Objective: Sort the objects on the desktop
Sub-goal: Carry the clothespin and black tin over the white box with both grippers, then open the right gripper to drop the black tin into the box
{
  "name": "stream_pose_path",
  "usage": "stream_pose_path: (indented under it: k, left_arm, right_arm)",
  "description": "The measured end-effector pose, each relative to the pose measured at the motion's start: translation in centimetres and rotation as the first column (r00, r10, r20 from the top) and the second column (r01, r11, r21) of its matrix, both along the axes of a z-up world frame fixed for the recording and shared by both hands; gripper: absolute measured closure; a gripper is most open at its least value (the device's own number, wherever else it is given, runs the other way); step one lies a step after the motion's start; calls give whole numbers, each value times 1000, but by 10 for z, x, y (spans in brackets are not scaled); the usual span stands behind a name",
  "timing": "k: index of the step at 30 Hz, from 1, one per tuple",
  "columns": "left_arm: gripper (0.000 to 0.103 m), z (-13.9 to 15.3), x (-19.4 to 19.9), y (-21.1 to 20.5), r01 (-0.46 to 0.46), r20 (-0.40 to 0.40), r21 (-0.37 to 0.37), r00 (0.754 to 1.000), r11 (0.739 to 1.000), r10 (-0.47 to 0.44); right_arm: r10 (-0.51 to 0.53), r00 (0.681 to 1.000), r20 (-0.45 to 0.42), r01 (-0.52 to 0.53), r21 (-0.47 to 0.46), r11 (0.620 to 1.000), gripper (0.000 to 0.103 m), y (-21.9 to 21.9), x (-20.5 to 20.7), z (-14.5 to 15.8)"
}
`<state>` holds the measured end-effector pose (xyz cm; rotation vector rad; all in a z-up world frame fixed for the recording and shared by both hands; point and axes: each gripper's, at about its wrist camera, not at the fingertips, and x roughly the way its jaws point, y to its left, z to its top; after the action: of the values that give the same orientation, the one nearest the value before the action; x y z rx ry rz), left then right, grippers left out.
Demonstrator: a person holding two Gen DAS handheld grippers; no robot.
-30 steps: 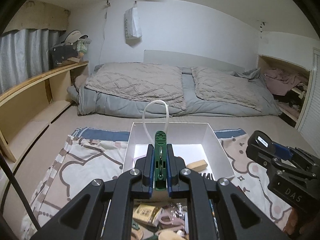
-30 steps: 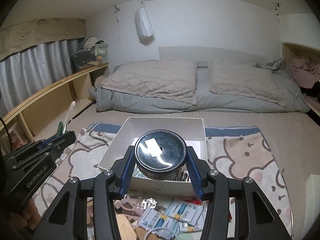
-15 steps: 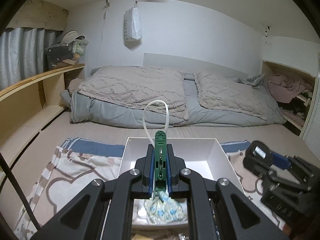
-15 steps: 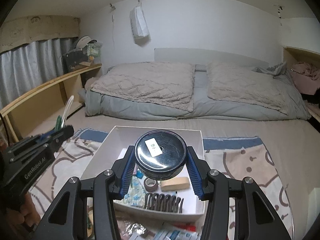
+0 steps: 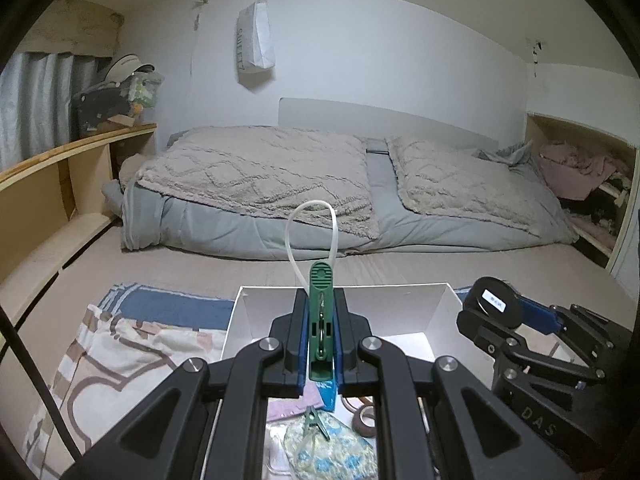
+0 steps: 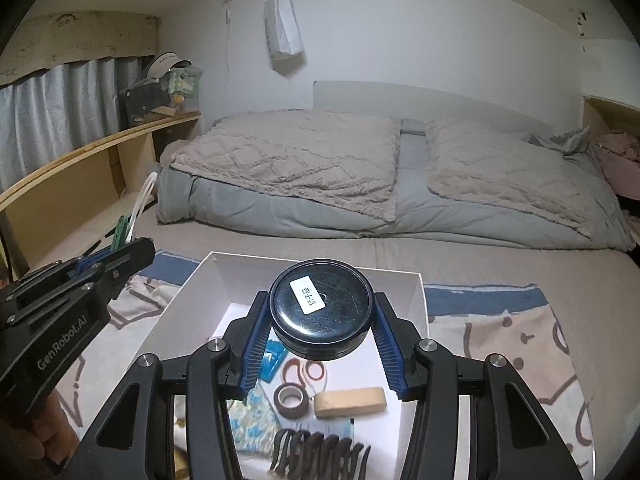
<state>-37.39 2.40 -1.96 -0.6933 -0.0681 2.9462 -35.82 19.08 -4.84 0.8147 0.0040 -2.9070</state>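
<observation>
Upright green clip [image 5: 320, 320]; black round tin [image 6: 321, 310] above white box [image 6: 420, 300].

Green clip [image 5: 321, 312], black tin [image 6: 321, 314], white box [image 6: 188, 300]

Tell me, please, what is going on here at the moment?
A person is sorting small items into a white box on a patterned blanket. The left gripper is shut on a green clip, and the right gripper is shut on a round black tin. Both hover above the box, which already holds tape rolls and other bits.

Black linkage arms, silver screws, blue ribbed fingers [image 6: 256, 344]; "GenRobot.AI", "DAS" markings.
</observation>
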Motion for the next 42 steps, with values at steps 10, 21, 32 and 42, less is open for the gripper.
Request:
stream_pose_path:
  k: [10, 21, 32, 42]
  left_arm:
    - [93, -15, -28, 8, 13, 2, -19, 1000, 1000, -13]
    - [93, -37, -49, -2, -26, 38, -24, 999, 999, 27]
    - [93, -52, -59, -10, -47, 95, -2, 994, 999, 47]
    - [93, -55, -61, -12, -48, 118, 7, 992, 999, 47]
  right_arm:
    - [-27, 999, 27, 27, -13, 1000, 53, 11, -42, -24]
    - [-50, 989, 138, 53, -19, 998, 53, 18, -84, -60]
    - [-55, 976, 211, 60, -18, 998, 53, 18, -92, -70]
    - [-39, 981, 191, 42, -15, 999, 14, 17, -90, -67]
